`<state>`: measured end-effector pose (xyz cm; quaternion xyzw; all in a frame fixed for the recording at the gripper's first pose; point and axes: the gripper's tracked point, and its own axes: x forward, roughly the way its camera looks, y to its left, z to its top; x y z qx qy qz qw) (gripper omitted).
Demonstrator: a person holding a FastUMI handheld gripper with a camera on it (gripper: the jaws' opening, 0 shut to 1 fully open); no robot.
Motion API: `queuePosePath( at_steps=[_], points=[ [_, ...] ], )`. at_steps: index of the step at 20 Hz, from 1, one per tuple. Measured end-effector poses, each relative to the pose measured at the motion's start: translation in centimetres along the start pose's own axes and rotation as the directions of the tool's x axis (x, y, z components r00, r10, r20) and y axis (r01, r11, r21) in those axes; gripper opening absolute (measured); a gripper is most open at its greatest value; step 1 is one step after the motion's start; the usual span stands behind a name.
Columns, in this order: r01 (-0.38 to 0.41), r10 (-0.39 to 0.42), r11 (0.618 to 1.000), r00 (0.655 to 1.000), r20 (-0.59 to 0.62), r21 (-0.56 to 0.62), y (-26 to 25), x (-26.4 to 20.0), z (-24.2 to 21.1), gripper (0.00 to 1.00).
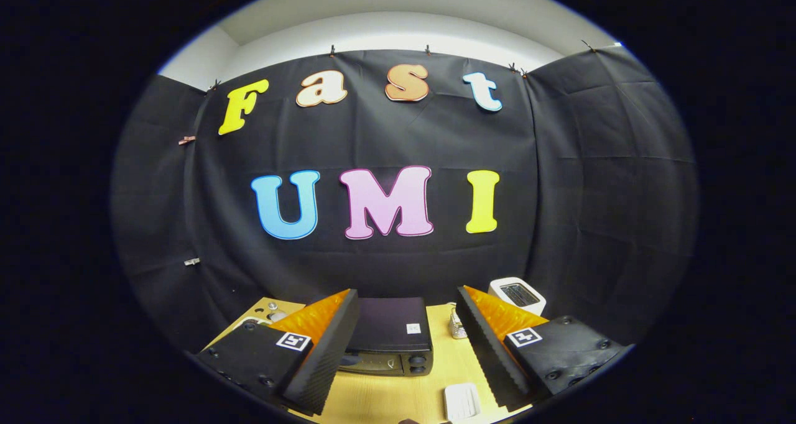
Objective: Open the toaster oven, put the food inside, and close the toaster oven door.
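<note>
A dark toaster oven (390, 336) stands on the wooden table (385, 393), its top facing up at me and its front panel with two knobs (417, 365) toward me. The door looks closed. My gripper (407, 343) hovers high above the table, open wide, with nothing between its fingers; the oven lies between and beyond the fingertips. A small white flat object (462, 401) rests on the table in front of the oven, near the right finger. I cannot tell whether it is the food.
A white pop-up toaster (517, 295) stands at the back right of the table. A small wire item (458, 327) sits right of the oven. Small metal parts (272, 314) lie at the back left corner. Black cloth walls enclose the table.
</note>
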<state>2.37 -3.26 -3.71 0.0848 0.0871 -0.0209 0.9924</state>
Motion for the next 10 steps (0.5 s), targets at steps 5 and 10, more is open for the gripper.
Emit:
queuePosePath(
  at_steps=[5, 10],
  points=[
    [-0.009, 0.009, 1.0, 1.0, -0.009, 0.007, 0.37, -0.34, -0.53, 0.98],
    [-0.017, 0.017, 1.0, 1.0, -0.004, -0.009, 0.75, -0.45, -0.38, 0.98]
  ],
)
